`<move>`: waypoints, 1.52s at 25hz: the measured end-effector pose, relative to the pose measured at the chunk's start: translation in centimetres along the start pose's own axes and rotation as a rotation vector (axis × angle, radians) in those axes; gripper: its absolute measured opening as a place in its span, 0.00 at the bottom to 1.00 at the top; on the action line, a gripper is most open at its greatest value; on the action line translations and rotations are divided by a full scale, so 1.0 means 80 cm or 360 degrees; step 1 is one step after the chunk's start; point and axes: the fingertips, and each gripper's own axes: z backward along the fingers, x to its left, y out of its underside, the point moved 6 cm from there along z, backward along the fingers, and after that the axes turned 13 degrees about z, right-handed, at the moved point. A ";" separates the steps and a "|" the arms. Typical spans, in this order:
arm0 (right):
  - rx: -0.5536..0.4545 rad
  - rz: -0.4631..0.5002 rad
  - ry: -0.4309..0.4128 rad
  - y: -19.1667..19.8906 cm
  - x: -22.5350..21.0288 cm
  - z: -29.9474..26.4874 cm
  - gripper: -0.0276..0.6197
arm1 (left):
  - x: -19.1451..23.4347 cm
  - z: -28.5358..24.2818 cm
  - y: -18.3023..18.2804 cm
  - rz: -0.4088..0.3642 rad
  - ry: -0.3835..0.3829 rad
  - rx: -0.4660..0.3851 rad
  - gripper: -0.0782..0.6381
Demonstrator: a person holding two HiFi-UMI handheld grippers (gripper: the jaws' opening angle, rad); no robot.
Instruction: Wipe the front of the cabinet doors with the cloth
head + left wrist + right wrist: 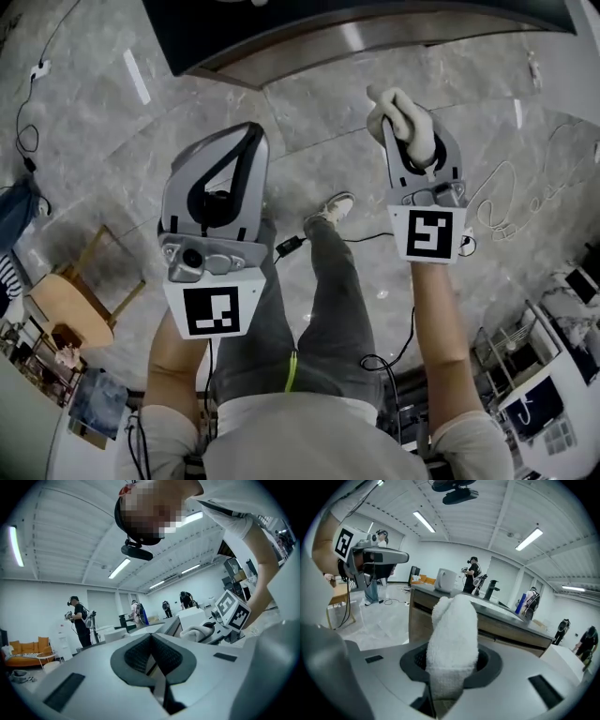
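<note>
My right gripper (pixel 413 142) pinching the white cloth (pixel 452 634), my left gripper (pixel 247 134) pressed together, empty, cabinet (pixel 419 616) beyond the cloth.

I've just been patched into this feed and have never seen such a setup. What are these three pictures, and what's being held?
There is no robot: a person standing on a marble floor holds a two-jaw gripper in each hand. The head view looks steeply down from a camera on the person's head. The other two come from cameras riding on the grippers, looking along their jaws. The left gripper has its jaws together with nothing between them. The right gripper is shut on a white cloth, which sticks out past its jaws. The cubes with square markers belong to the grippers. Ahead in the right gripper view stands the wooden cabinet; the cloth is not touching it.
</note>
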 end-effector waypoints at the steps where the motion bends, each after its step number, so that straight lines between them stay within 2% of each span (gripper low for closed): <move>1: 0.0004 -0.0026 0.0011 -0.018 -0.005 0.012 0.25 | 0.001 0.008 -0.016 0.0017 -0.0004 -0.0004 0.13; 4: -0.0037 -0.0070 0.0059 -0.072 -0.025 0.044 0.25 | 0.000 0.028 -0.061 0.0058 -0.0032 -0.0021 0.13; 9: -0.0139 -0.0035 0.0067 -0.165 -0.057 0.116 0.25 | 0.006 0.067 -0.147 0.0099 -0.0111 -0.0043 0.13; 13: -0.0188 -0.0038 0.0076 -0.241 -0.082 0.175 0.25 | 0.021 0.098 -0.219 0.0068 -0.0154 -0.0050 0.13; 18: -0.0333 -0.0028 0.0078 -0.335 -0.109 0.226 0.25 | 0.046 0.131 -0.295 -0.0003 -0.0211 -0.0091 0.13; 24: -0.0458 0.0010 0.0099 -0.420 -0.126 0.281 0.25 | 0.065 0.167 -0.372 -0.0015 -0.0235 -0.0157 0.13; 27: -0.0451 0.0090 0.0102 -0.446 -0.129 0.311 0.25 | 0.074 0.181 -0.409 -0.0063 -0.0224 -0.0222 0.13; 30: -0.0500 -0.0026 0.0162 -0.465 -0.127 0.336 0.25 | 0.082 0.195 -0.434 -0.0091 -0.0217 -0.0255 0.13; 32: -0.0501 -0.0037 0.0177 -0.467 -0.124 0.348 0.25 | 0.082 0.204 -0.442 -0.0078 -0.0213 -0.0259 0.13; 35: -0.0468 0.0028 0.0171 -0.463 -0.123 0.357 0.25 | 0.075 0.210 -0.446 -0.0053 -0.0187 -0.0238 0.13; 38: -0.0450 -0.0001 0.0178 -0.460 -0.122 0.361 0.25 | 0.063 0.207 -0.449 -0.0053 -0.0137 -0.0239 0.13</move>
